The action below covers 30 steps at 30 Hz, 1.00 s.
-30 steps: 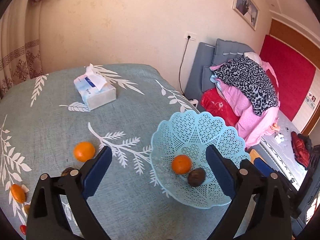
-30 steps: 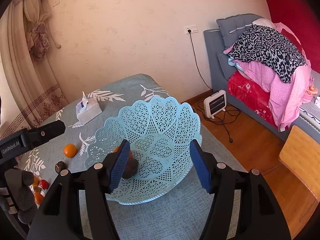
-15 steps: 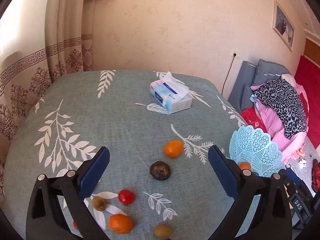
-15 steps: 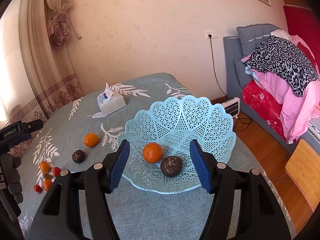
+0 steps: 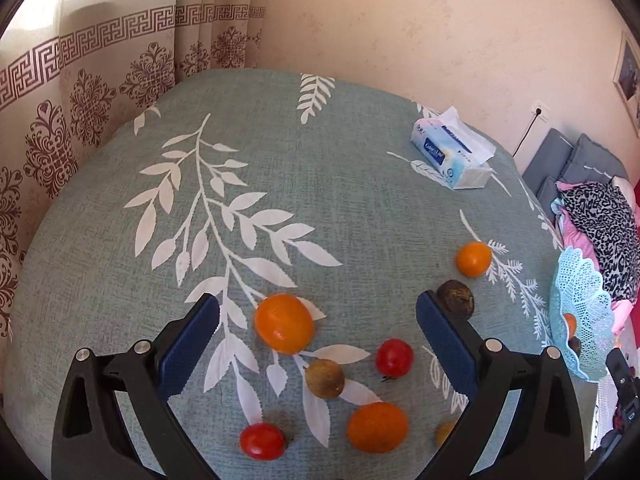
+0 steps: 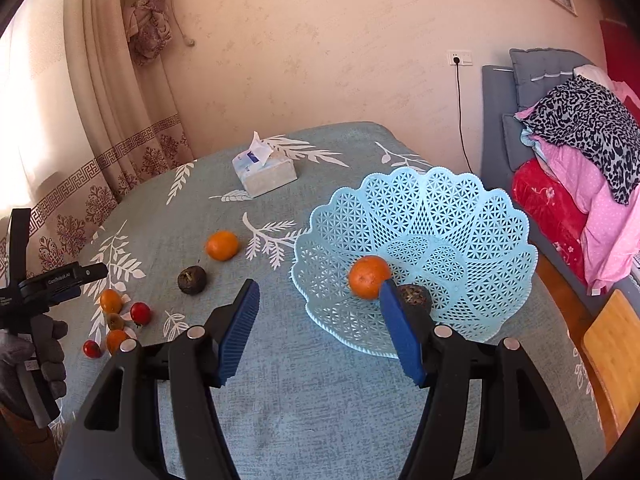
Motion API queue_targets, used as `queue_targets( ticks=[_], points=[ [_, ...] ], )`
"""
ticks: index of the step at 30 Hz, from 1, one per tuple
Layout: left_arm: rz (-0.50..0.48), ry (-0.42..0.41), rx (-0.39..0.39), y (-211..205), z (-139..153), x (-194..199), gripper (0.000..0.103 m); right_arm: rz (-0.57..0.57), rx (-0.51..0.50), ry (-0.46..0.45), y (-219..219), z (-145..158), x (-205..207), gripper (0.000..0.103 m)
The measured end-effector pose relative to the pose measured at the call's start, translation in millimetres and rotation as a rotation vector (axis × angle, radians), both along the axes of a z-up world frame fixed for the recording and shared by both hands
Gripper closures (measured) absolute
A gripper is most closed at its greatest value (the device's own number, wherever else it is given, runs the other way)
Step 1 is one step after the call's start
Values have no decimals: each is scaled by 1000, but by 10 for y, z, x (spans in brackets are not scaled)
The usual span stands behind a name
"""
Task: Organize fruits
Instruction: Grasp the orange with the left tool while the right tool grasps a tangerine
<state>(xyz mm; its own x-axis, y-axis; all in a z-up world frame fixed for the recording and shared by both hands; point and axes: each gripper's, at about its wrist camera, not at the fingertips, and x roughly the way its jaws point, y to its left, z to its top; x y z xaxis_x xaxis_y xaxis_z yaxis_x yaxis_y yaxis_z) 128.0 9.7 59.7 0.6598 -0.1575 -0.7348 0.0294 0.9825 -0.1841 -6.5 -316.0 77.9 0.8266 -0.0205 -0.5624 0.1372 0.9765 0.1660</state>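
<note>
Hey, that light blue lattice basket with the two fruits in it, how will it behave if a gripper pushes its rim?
The basket looks like thin openwork plastic, so probably light and likely to slide. Its wide flared rim may tip, rolling the orange inside.

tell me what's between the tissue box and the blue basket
Nothing: in the right wrist view only bare tablecloth lies between the tissue box and the blue basket.

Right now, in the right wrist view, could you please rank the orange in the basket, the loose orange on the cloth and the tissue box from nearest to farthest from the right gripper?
1. Orange in the basket, just beyond the right fingertip of the right gripper.
2. Loose orange, farther out, left.
3. Tissue box, farthest, near the table's far edge.
</note>
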Motion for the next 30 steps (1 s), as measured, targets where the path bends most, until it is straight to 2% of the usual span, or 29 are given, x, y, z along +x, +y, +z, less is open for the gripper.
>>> queue_targets(
  ticks=[3,5,9,11,14,17,22,27,30],
  points=[
    [0,36,-9,35,-140,59,7,18,-11,15,98,-26,51,39],
    [-7,56,-14,41,-202,94,18,28,-15,27,155,-46,93,39],
    [-16,100,-35,56,-329,149,35,54,-19,51,264,-100,186,39],
    [-8,116,-33,65,-391,159,51,71,-21,61,316,-117,248,39],
    [8,94,-1,85,-394,129,64,99,-20,80,405,-132,380,39],
    [12,72,-22,121,-384,93,64,129,-31,91,506,-112,535,39],
    [17,13,-4,116,-313,8,64,166,-73,91,700,-71,850,39],
    [55,-57,20,157,-196,-77,64,196,-67,140,854,-148,1276,39],
    [64,-69,24,175,-183,-88,64,218,-50,185,946,-253,1543,39]
  ],
)
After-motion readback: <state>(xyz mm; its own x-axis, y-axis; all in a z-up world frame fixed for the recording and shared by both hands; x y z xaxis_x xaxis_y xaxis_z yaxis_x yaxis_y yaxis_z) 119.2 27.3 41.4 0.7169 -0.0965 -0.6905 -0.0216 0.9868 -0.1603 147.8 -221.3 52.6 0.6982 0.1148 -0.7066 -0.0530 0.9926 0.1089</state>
